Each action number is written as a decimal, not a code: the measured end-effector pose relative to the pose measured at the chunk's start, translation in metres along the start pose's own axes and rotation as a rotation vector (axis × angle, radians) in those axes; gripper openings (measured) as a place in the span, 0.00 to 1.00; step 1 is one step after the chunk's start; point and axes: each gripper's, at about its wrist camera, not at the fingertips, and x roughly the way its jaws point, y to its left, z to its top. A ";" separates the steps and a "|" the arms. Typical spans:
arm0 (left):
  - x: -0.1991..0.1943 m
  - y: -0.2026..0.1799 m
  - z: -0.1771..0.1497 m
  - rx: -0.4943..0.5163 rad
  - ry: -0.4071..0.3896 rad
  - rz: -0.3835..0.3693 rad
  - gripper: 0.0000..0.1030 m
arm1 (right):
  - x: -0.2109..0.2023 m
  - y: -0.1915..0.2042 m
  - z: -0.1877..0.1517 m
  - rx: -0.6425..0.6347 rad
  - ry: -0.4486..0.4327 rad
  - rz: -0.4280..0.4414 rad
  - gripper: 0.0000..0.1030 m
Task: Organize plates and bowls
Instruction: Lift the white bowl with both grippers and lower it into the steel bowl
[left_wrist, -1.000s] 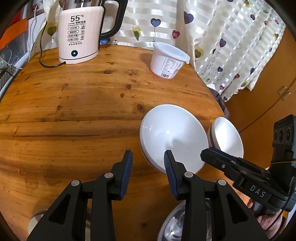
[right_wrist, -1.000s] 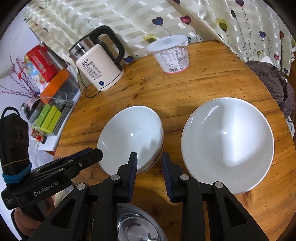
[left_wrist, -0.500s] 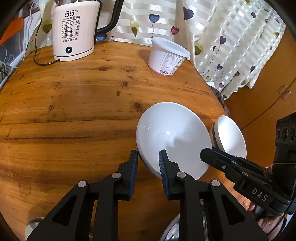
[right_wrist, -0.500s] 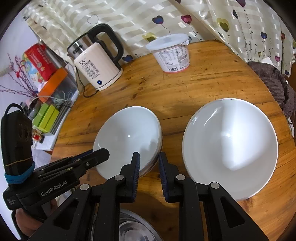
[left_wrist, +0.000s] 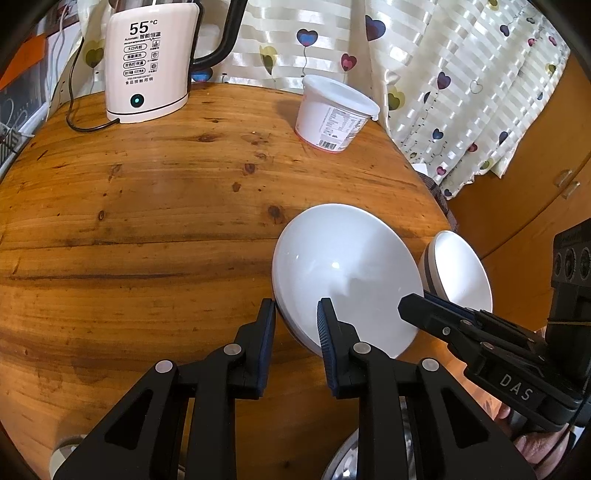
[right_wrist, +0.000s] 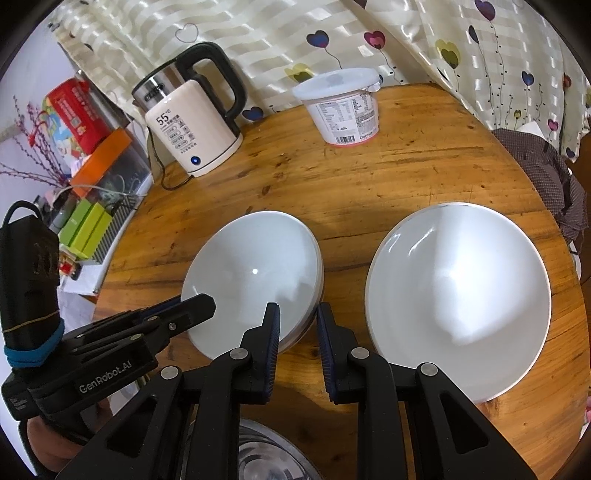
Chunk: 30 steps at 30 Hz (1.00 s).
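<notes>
A stack of white shallow bowls (left_wrist: 343, 266) (right_wrist: 251, 273) sits on the round wooden table (left_wrist: 147, 221). My left gripper (left_wrist: 295, 325) has its blue pads closed on the stack's near-left rim, one pad outside and one inside. My right gripper (right_wrist: 297, 325) grips the same stack at its near-right rim, and it also shows in the left wrist view (left_wrist: 413, 308). The left gripper (right_wrist: 199, 306) shows at the stack's left edge in the right wrist view. A second white bowl (right_wrist: 458, 295) (left_wrist: 458, 273) stands just right of the stack, near the table's edge.
A white electric kettle (left_wrist: 144, 62) (right_wrist: 192, 129) with its cord stands at the back left. A lidded white tub (left_wrist: 332, 110) (right_wrist: 343, 107) is at the back. A steel bowl (right_wrist: 266, 461) lies below the grippers. A heart-print curtain (left_wrist: 443, 74) hangs behind.
My left gripper's jaws came together from wide apart onto the stack's rim and edged forward. The right gripper's jaws narrowed a little onto the rim. The bowls stayed in place.
</notes>
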 end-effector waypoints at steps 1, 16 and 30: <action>-0.001 0.000 0.000 0.003 -0.002 0.000 0.24 | 0.000 0.000 0.000 0.000 0.000 0.001 0.19; -0.027 -0.007 -0.004 0.014 -0.041 0.000 0.24 | -0.021 0.012 -0.001 -0.022 -0.026 0.009 0.19; -0.061 -0.018 -0.022 0.024 -0.078 -0.006 0.24 | -0.058 0.029 -0.014 -0.050 -0.070 0.014 0.19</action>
